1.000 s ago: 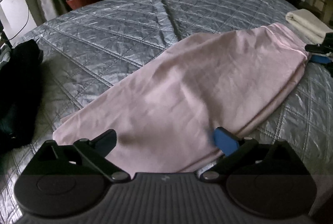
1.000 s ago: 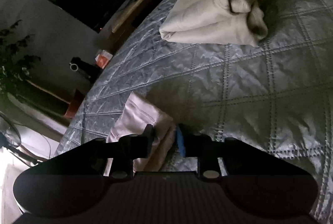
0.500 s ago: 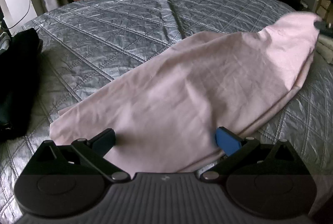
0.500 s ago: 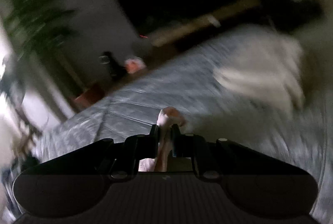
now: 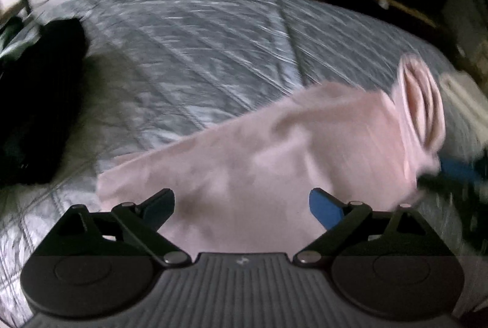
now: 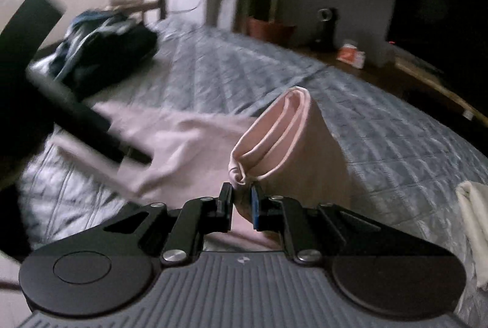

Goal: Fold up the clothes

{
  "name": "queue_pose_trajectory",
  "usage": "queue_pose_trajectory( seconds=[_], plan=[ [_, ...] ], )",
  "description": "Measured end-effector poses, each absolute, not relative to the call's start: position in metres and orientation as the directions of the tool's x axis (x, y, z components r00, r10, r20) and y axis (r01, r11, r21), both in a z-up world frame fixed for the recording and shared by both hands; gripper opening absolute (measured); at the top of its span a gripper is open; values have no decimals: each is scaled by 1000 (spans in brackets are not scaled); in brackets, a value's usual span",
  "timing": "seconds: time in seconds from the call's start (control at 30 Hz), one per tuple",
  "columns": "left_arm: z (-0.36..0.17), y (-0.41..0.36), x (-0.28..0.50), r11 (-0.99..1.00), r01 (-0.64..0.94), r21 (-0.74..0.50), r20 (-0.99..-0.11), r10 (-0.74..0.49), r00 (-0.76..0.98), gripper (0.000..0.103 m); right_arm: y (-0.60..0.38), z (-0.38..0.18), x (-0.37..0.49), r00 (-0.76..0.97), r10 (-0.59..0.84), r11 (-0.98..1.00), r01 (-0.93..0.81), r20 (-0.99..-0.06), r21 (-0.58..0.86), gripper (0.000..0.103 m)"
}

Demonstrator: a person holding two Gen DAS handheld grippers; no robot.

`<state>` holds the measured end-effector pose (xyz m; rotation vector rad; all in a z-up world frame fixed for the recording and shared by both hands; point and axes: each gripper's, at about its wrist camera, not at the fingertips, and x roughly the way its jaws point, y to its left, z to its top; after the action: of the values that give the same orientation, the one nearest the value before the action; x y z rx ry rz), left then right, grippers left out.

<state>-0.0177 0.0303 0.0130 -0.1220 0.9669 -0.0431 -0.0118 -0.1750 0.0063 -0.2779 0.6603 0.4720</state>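
A pink garment (image 5: 274, 151) lies lengthwise on the grey quilted bed (image 5: 198, 53). My left gripper (image 5: 241, 200) hovers over its near end. Its jaws are wide apart and closing, the cloth lies below them and the pads do not press on it. My right gripper (image 6: 242, 193) is shut on a bunched corner of the garment's other end (image 6: 289, 138). That end is lifted off the bed and its doubled hem stands open. In the left wrist view the right gripper (image 5: 451, 175) shows as a blur at the right edge.
A dark heap of clothes (image 5: 36, 102) (image 6: 100, 50) sits at the bed's left side. A folded cream garment (image 5: 460, 96) (image 6: 472, 215) lies at the right. Beyond the bed stand a plant pot (image 6: 268, 29) and a low wooden bench. A blurred black bar (image 6: 76, 111) crosses the right wrist view's left.
The right gripper closed on the garment's far end, lifted it and carried it back over the cloth while rolling. The left gripper's jaws have narrowed a little.
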Motion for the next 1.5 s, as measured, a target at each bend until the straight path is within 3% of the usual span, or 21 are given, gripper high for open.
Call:
queue_pose_trajectory(
  seconds=[0.13, 0.33, 0.43, 0.5, 0.6, 0.9, 1.03, 1.07, 1.13, 1.17, 1.2, 1.33, 1.37, 1.4, 1.5],
  plan=[
    [14, 42, -17, 987, -57, -153, -821, -95, 563, 94, -162, 4, -21, 659, 344, 790, -588, -669, -172, 17],
    [10, 48, -11, 994, -48, -101, -822, -56, 566, 94, -141, -4, -16, 526, 359, 723, -679, -771, -127, 19],
    [3, 48, -6, 994, -61, -87, -822, -36, 569, 94, -157, 26, -17, 539, 489, 759, -650, -686, 31, 18],
    [7, 59, -10, 992, -84, -90, -817, -25, 576, 94, -173, 42, -7, 635, 437, 850, -524, -638, 60, 22],
    [8, 69, -8, 987, -126, -103, -810, -10, 586, 94, -178, 41, 17, 698, 267, 930, -367, -664, -13, 22],
    [17, 97, -12, 973, -205, -107, -797, 39, 603, 94, -148, 16, 44, 624, 183, 925, -371, -760, -81, 22],
    [14, 113, -12, 955, -265, -133, -794, 58, 605, 94, -145, 38, 29, 674, 181, 926, -361, -716, -105, 24],
    [14, 116, -12, 949, -281, -144, -796, 58, 603, 94, -141, 38, 28, 655, 193, 924, -373, -731, -89, 26],
    [14, 121, -12, 941, -301, -154, -799, 61, 599, 94, -132, 33, 24, 623, 196, 918, -388, -757, -82, 50],
    [14, 122, -12, 941, -302, -151, -798, 64, 599, 94, -128, 28, 21, 611, 188, 916, -392, -769, -88, 66],
    [14, 122, -12, 942, -302, -149, -797, 67, 600, 94, -123, 23, 18, 599, 180, 913, -397, -780, -95, 68],
    [15, 122, -12, 948, -288, -134, -796, 70, 601, 94, -110, 19, 7, 604, 156, 912, -392, -781, -121, 65],
    [15, 124, -12, 947, -290, -137, -798, 67, 599, 94, -108, 18, 5, 608, 143, 910, -390, -781, -138, 51],
    [15, 125, -13, 946, -293, -142, -800, 65, 596, 94, -105, 17, 4, 612, 130, 909, -388, -780, -153, 47],
    [16, 126, -13, 945, -292, -145, -804, 59, 592, 94, -105, 14, 9, 620, 122, 922, -360, -775, -143, 47]
  ],
)
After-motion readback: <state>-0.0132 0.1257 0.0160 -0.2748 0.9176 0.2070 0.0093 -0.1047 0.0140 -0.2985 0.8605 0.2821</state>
